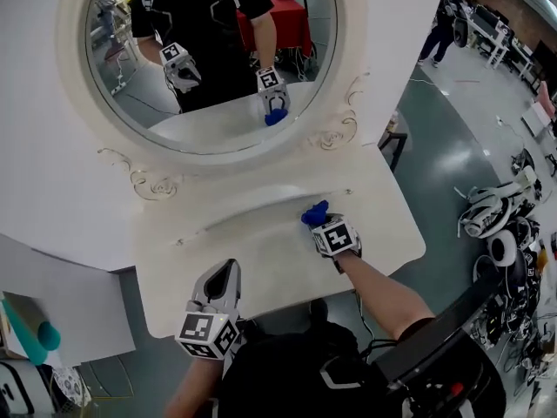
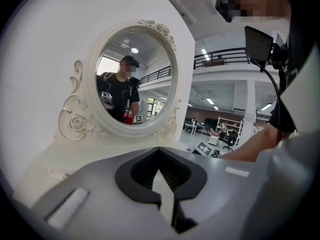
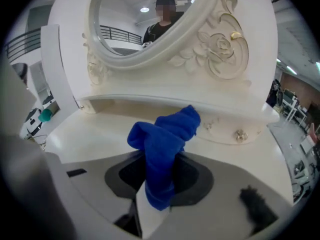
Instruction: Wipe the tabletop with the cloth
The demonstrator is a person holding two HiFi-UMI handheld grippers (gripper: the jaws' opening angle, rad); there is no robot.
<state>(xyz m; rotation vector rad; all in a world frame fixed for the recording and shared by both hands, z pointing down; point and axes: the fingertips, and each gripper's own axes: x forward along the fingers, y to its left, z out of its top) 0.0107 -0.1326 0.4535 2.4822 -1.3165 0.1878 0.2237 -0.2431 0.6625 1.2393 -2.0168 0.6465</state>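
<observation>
Head view first: where do we find the cloth [image 1: 314, 213]?

We find it at the tip of the right tongs [image 1: 318, 222], a blue bunch over the right part of the white bench [image 1: 261, 251]. It is near the raised ledge under the oval mirror [image 1: 209, 124].

And how do we read the grip?

In the right gripper view the tongs are clamped on it. One fold is pinched between the two jaws, and the rest stands up ahead of them in a loose twist. We cannot tell whether it touches the bench.

What do we say of the left tongs [image 1: 228, 268]?

They sit at the near left edge of the bench, well apart from the cloth. The left gripper view shows us their jaws together with nothing between them, pointing towards the mirror.

Anything in the glass?

We see both tongs there — and the blue bunch at one of them.
</observation>
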